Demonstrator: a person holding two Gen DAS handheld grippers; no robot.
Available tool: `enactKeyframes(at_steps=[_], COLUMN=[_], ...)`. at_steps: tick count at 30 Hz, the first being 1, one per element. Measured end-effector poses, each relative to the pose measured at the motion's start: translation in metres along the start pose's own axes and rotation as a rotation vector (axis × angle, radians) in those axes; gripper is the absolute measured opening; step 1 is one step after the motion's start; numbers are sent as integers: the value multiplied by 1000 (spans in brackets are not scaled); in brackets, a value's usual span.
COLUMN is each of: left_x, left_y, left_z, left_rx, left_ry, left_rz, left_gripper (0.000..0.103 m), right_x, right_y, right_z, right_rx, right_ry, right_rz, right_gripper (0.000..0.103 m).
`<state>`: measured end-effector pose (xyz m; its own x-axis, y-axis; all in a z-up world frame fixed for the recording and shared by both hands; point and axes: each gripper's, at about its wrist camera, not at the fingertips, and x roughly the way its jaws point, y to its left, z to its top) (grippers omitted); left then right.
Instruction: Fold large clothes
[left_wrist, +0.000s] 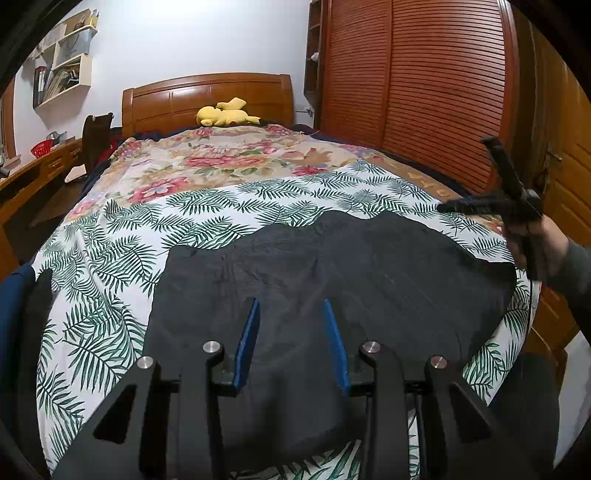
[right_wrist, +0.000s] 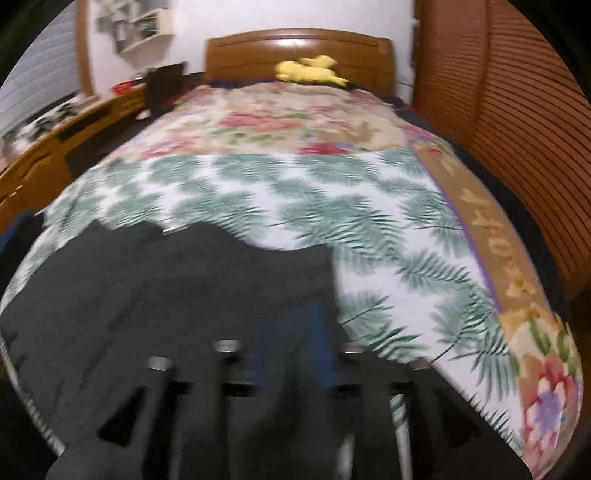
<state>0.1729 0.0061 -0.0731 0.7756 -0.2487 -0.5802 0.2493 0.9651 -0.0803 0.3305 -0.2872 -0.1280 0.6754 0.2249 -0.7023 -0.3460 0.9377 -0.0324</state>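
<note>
Hovering part-open and empty over the dark grey cloth garment (left_wrist: 332, 280) spread on the palm-leaf bedsheet (left_wrist: 110, 236), left gripper (left_wrist: 291, 332) mid-fold, right gripper (left_wrist: 448, 207) too blurred to judge, needing a fresh edge grasp next.

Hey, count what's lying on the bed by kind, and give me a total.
Dark garment: 1
Leaf-print sheet: 1
Floral blanket: 1
Yellow plush toy: 1
Total: 4

My blue-padded tongs (left_wrist: 291, 343) sit over a black garment (left_wrist: 332, 266) on a white sheet (left_wrist: 110, 258) printed with green fern leaves, with a pink-flowered blanket (left_wrist: 207, 158) and a yellow plush toy (left_wrist: 225, 112) on the far side.
</note>
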Motion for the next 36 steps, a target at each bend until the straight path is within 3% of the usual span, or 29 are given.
enactKeyframes(at_steps=[10, 14, 20, 24, 26, 36], left_x=[-7, -8, -10, -16, -22, -46], left_y=[-13, -19, -27, -24, -20, 39], left_z=[-9, -16, -25, -34, -38, -55], left_rx=[-3, -1, 0, -11, -11, -107], left_ry=[-6, 2, 12, 26, 29, 59], left_rz=[-16, -14, 2, 32, 57, 187], left_gripper=[34, 34, 34, 34, 34, 34], right_x=[-13, -20, -18, 8, 9, 9], right_y=[115, 140, 165, 175, 176, 172], right_z=[-74, -85, -93, -113, -118, -126], right_rx=[-180, -206, -219, -281, -281, -270], right_ry=[54, 33, 36, 125, 108, 78], right_rz=[167, 208, 264, 216, 211, 207], right_gripper=[48, 48, 48, 49, 49, 49])
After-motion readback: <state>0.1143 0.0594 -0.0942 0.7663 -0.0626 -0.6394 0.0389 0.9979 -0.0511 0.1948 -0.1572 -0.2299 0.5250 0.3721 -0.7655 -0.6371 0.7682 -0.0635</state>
